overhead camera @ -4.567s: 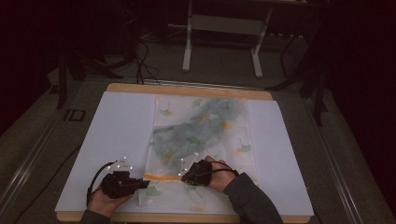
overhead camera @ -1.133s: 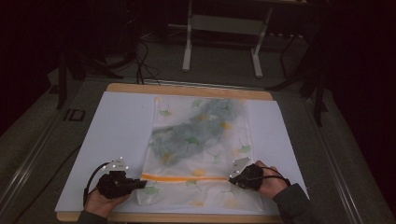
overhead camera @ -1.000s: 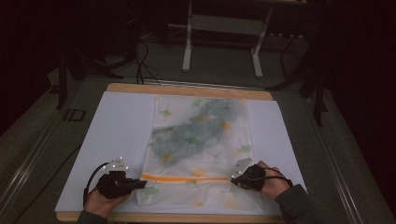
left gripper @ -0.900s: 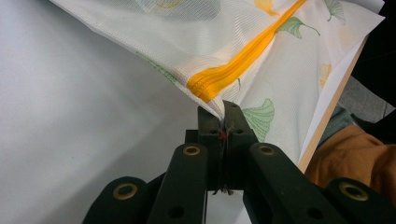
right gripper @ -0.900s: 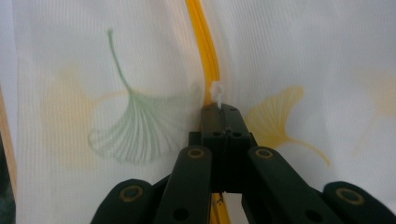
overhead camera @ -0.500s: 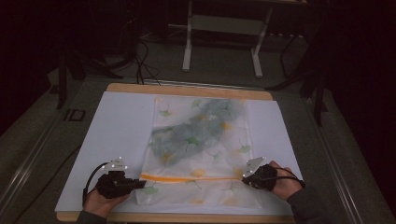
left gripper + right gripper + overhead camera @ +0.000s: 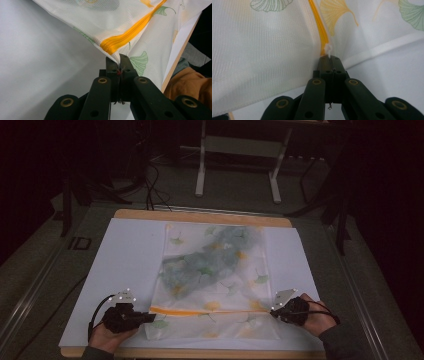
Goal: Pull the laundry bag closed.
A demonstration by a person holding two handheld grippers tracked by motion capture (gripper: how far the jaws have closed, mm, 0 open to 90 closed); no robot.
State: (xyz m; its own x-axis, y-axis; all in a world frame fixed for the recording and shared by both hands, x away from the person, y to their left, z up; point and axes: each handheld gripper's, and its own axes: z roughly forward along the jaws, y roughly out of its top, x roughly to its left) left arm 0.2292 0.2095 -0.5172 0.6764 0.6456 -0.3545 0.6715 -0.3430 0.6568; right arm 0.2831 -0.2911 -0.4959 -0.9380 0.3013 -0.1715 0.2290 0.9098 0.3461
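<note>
At the near edge, bag (image 7: 215,270): light, limp mesh; you should grip its zipper (image 7: 205,310) ends.
Left gripper (image 7: 119,63): clamped on bag corner.
Right gripper (image 7: 329,61): clamped on zipper pull (image 7: 328,49).

One mesh bag (image 7: 215,275), two tongs (image 7: 131,316) (image 7: 286,309), one table (image 7: 125,215)

Both grippers have black jaws with brass-ringed screw holes, grey three-cornered top plates and trailing black cables.

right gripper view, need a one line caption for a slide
Right gripper shut on the white zipper pull at the end of the mesh laundry bag's orange zipper.
</note>
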